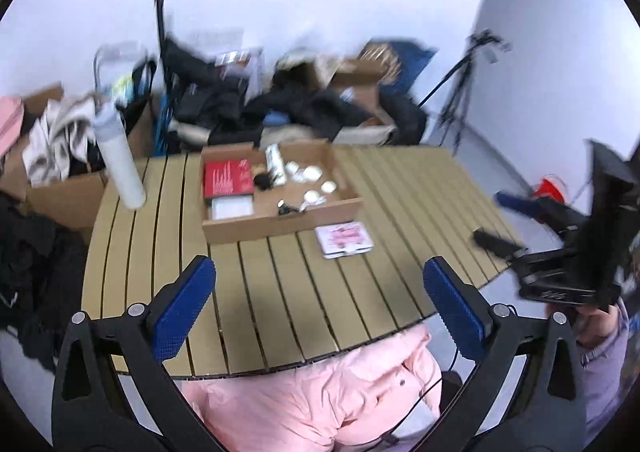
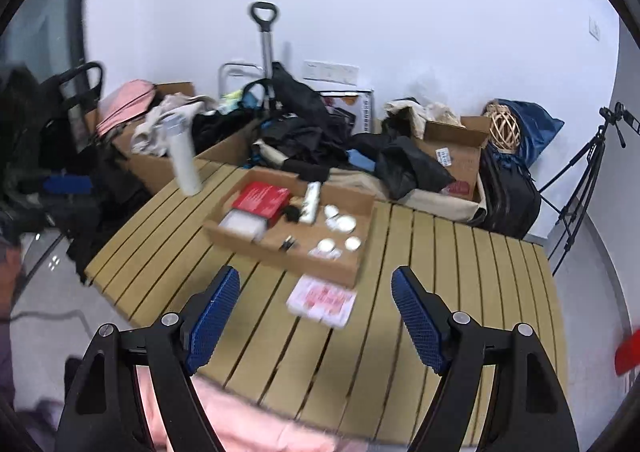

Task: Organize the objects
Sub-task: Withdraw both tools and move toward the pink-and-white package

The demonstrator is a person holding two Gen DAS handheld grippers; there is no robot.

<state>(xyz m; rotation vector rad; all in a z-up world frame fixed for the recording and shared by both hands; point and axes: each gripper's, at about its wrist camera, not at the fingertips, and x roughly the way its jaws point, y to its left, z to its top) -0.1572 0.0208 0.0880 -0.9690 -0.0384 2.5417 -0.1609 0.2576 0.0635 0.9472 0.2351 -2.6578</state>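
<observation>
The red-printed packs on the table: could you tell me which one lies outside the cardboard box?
The flat white pack with pink-red print, lying on the bare slats in front of the cardboard box. The solid red pack lies inside it.

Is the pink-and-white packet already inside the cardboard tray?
No, the pink-and-white packet lies flat on the slatted table, just outside the near wall of the cardboard tray.
</observation>
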